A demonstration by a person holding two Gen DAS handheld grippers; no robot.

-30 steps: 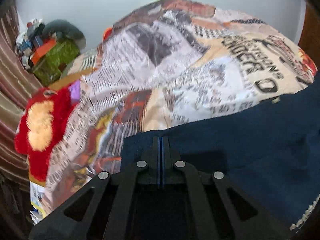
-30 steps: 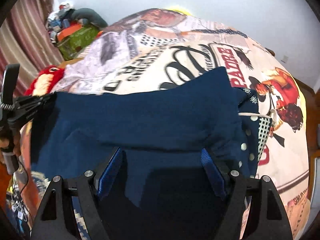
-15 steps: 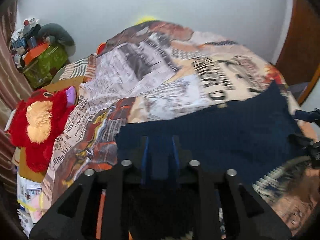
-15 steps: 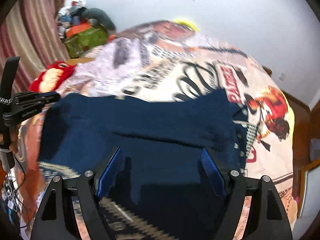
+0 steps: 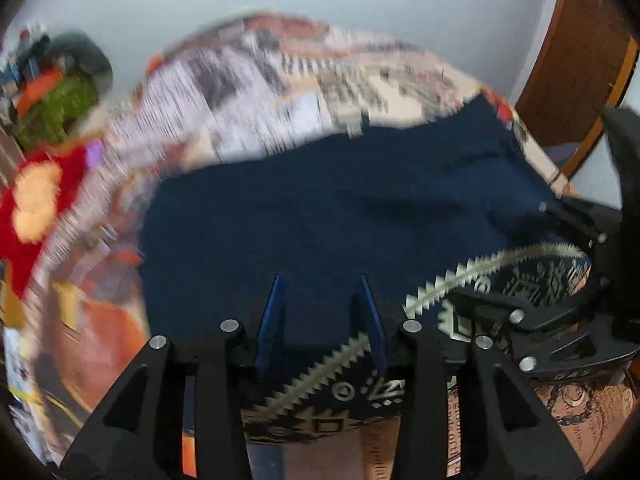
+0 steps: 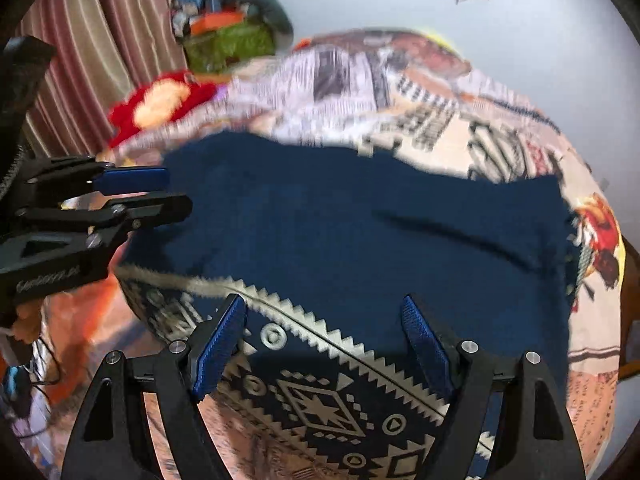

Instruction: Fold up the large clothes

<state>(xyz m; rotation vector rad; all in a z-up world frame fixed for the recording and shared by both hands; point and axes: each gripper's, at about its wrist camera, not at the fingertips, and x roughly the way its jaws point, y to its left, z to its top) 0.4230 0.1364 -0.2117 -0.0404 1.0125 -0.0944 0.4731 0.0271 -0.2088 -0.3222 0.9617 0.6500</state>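
Navy garment [image 6: 360,232]: lying folded across the printed bedspread [image 6: 440,128], plain blue panel uppermost, patterned cream-zigzag border [image 6: 320,400] showing along the near edge.

Left gripper [image 5: 320,312]: hovering over the garment's near edge, jaws opening, pads partly parted and pinching nothing.

Right gripper [image 6: 324,344]: hovering over the patterned border, jaws standing wide, gripping nothing.

Surroundings: red plush toy [image 6: 160,100] resting beside the bedspread's far left; green bag with clutter [image 6: 228,40] sitting against the wall; striped curtain [image 6: 92,60] hanging left; wooden door [image 5: 576,52] standing right. Background blurring heavily.
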